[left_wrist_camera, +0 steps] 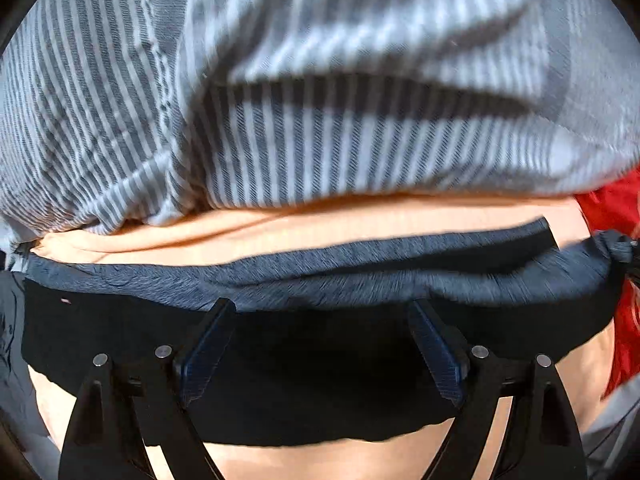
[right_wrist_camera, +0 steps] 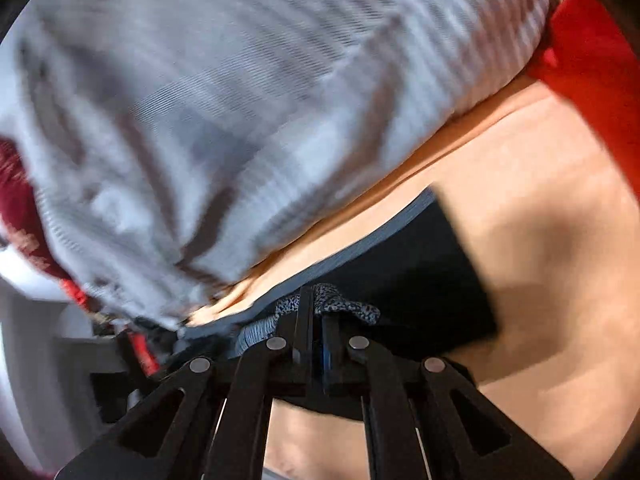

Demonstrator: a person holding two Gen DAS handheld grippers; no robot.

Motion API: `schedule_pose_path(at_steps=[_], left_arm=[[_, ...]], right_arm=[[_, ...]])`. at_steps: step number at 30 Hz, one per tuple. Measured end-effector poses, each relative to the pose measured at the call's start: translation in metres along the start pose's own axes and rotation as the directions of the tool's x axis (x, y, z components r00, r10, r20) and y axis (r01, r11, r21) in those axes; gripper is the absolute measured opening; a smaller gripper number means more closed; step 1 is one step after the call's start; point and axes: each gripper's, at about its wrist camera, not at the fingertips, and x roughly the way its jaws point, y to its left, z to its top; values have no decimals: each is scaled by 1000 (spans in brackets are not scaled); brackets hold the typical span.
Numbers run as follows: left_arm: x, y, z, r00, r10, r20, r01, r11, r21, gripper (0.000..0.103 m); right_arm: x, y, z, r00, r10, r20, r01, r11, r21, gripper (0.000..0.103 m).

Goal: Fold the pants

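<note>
**Fold Pants: Status and Fault Conditions**

**Striped cloth.** A large grey-and-white striped cloth [left_wrist_camera: 280, 100] fills the area ahead of and above both tongs. It is bunched and heavily blurred in the right view. It is probably a separate garment or bedding, not the work item.

**Peach surface.** A peach surface [right_wrist_camera: 540, 220] lies under the work item and extends to the right of the right tongs. A red cloth [right_wrist_camera: 588, 52] lies at its far right edge.

**Pants.** The pants [left_wrist_camera: 320, 380], dark with a grey heathered waistband, lie flat directly beneath and just ahead of the left tongs. The waistband runs crosswise in front of the fingertips.

**Left tongs.** The left tongs [left_wrist_camera: 322, 308] stand wide apart, poised over the dark fabric and gripping nothing.

**Right tongs.** The right tongs [right_wrist_camera: 314, 300] are closed tight on a gathered end of the waistband, where a speckled drawstring [right_wrist_camera: 352, 308] bunches beside the fingers.

**Fault conditions (assessment):**
- One-sided grip: lifting with only the right end held would likely drag the pants skew and crease the fold.
- Drawstring grip: if the right fingers hold mostly cord, the fabric may slip free.
- Striped cloth proximity: the left tongs, closing too far forward, could pinch that cloth together with the waistband.
</note>
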Motion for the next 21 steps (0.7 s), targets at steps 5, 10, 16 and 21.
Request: schedule_pose_path(at_steps=[5,10,16,21], left_arm=[[23,4,-16,996,63,-65,-63,998,-1,88],[60,-7,-34,987,79,-139,-83,996,-24,88],[90,-27,-32,979,128,-156,-125,992,28,88],[97,-27,-20,980,127,-153,-126,992,13,91]], right_arm=[[41,-32,36,997,-61,-56,64,997,43,3],[72,-50,46,984,-149,-100,154,987,48,6],[56,-48,49,986,-112,-120,122,989,84,86],[8,-30,41,999,-52,1,52,998,34,95]])
